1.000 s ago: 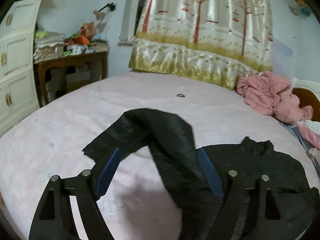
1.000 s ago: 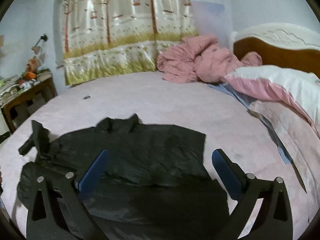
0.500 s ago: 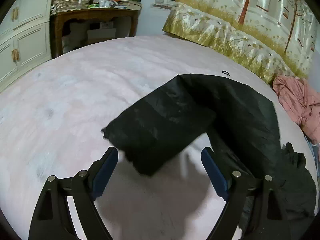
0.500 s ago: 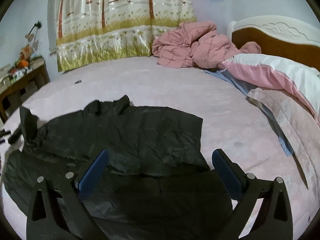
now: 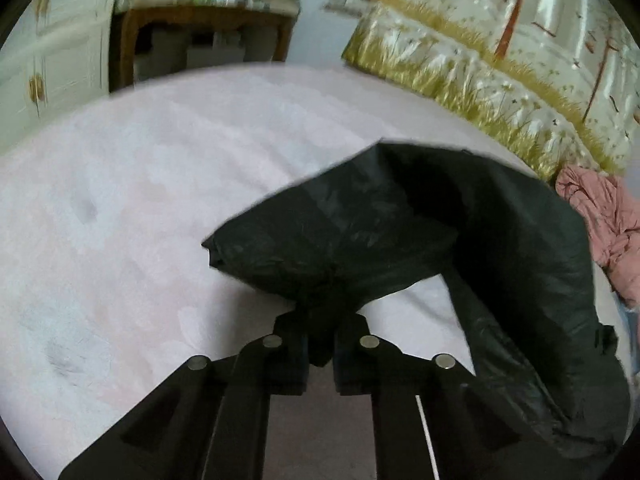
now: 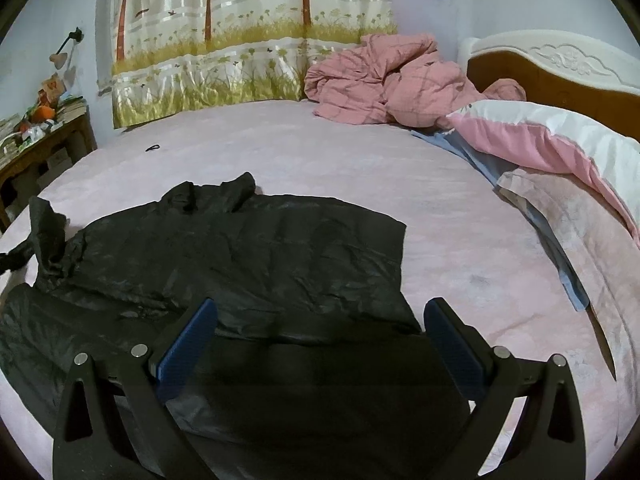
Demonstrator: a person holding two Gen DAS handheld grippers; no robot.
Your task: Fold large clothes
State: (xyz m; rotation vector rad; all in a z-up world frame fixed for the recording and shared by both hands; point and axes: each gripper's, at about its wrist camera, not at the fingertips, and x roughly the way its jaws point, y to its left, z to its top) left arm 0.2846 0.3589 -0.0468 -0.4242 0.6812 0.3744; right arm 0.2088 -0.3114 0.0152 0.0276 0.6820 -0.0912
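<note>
pinching the cuff end of one black jacket [image 5: 400, 232] sleeve, the left gripper [image 5: 320, 332] has just drawn its jaws together, and a bunch of dark cloth is squeezed between them. in the left wrist view that sleeve rises off the pink bed [image 5: 140, 200] and arches back toward the jacket's body at the right edge. beyond the jacket stands one wooden side table [image 5: 200, 36] heaped with blurred clutter, one white cabinet [image 5: 48, 64] to its left, and one tree-print curtain [image 5: 500, 68] to the jacket's upper right.

in the right wrist view the right gripper [image 6: 320, 344] hovers with jaws spread wide, its blue pads [image 6: 188, 344] clear of the cloth, nothing between them but the jacket [image 6: 240, 256] lying below. the jacket is spread flat on the bed [image 6: 360, 168], collar pointing toward the curtain [image 6: 248, 36]. only this view shows the jacket's whole body, one crumpled pink quilt [image 6: 384, 80] behind it, one headboard [image 6: 560, 68] and a pink-and-white duvet [image 6: 540, 136] to the jacket's right, and one small dark loop [image 6: 153, 147] beyond its collar.
</note>
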